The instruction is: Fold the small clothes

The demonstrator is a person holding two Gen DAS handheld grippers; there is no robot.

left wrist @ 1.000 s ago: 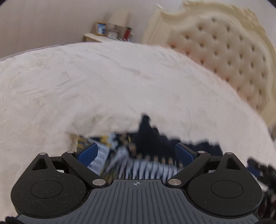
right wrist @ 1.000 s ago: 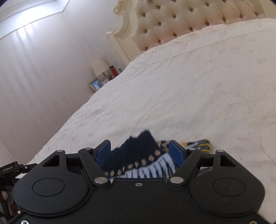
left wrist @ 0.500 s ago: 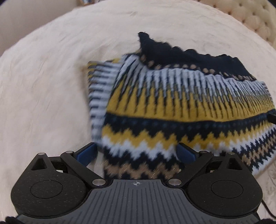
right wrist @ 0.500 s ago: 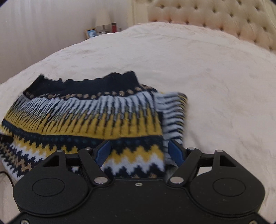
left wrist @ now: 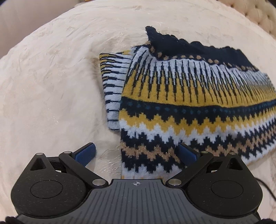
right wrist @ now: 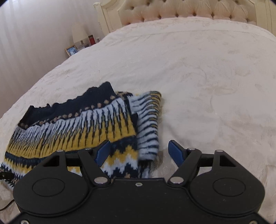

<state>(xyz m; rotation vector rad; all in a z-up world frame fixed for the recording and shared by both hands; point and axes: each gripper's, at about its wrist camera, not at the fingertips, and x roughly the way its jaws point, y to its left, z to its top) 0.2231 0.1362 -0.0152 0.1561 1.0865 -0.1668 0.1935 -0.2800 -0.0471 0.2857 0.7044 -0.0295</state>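
Observation:
A small knitted sweater (left wrist: 189,106) in navy, yellow and white zigzag bands lies folded on the cream bedspread (left wrist: 51,86), one striped sleeve (left wrist: 113,89) tucked under its left edge. My left gripper (left wrist: 136,153) hangs over its near left corner, jaws wide and open, the right pad over the knit and the left pad over bare bedspread. In the right wrist view the same sweater (right wrist: 77,127) lies left of centre with its striped sleeve (right wrist: 148,127) on the right. My right gripper (right wrist: 139,151) stands open over the near right corner, pressing nothing.
A tufted cream headboard (right wrist: 186,10) closes the far end of the bed. A bedside table with a lamp (right wrist: 79,32), a photo frame (right wrist: 71,50) and a red item stands at the far left by a curtain. A thin dark cable (left wrist: 265,187) trails at the right.
Both grippers tipped down from facing the headboard onto the sweater. Over the last half second each drew back a little, and the sweater now lies flat with both its near corners free.

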